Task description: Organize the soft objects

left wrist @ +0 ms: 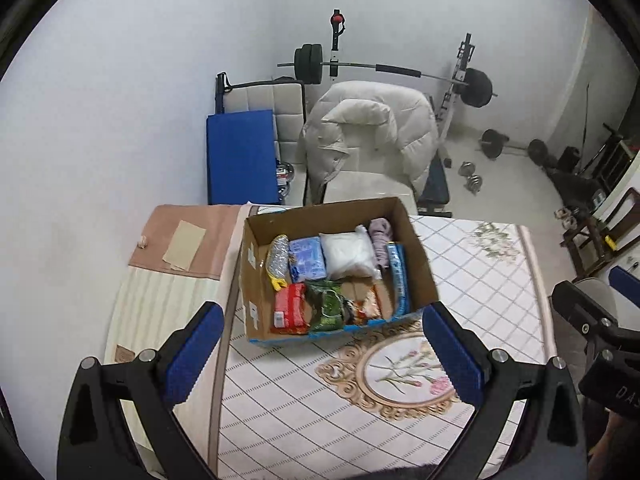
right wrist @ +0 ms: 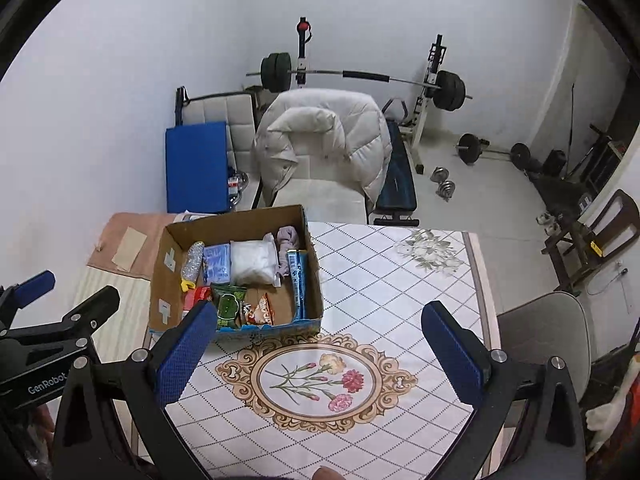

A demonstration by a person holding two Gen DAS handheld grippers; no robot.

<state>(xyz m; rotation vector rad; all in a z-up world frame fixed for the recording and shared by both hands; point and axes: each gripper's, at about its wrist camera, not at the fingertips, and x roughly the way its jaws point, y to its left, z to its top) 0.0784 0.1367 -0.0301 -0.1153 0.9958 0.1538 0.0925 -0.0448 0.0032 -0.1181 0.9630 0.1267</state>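
- White walls closed off a room where a barbell (left wrist: 384, 70) sat on its rack behind a chair draped with a cream puffer jacket (left wrist: 368, 132); a blue mat (left wrist: 240, 156) leaned beside it, and dumbbells (right wrist: 442, 182) lay on the pale floor.
- Nearer the cameras stood a table under a quilted tablecloth (right wrist: 384, 288) printed with a diamond grid and an oval flower medallion (right wrist: 316, 380).
- On the table's far left part sat an open cardboard box (left wrist: 256, 280), and the soft things lay inside it: a white bag (left wrist: 346, 254), a pale blue pack (left wrist: 306, 258), a silver mesh scrubber (left wrist: 279, 256), a lilac cloth (left wrist: 381, 236), a red pack (left wrist: 290, 308), a green packet (left wrist: 328, 308), an orange snack packet (right wrist: 262, 312) and a long blue pack (left wrist: 400, 280) standing along the right wall.
- The left gripper (left wrist: 322, 344) hovered above the table just before the box, its blue-padded jaws spread wide and holding nothing.
- The right gripper (right wrist: 318, 340) hung over the medallion, likewise wide apart and empty, its left pad overlapping the box's near corner in the right wrist view.
- A grey chair (right wrist: 548, 332) stood at the table's right edge.
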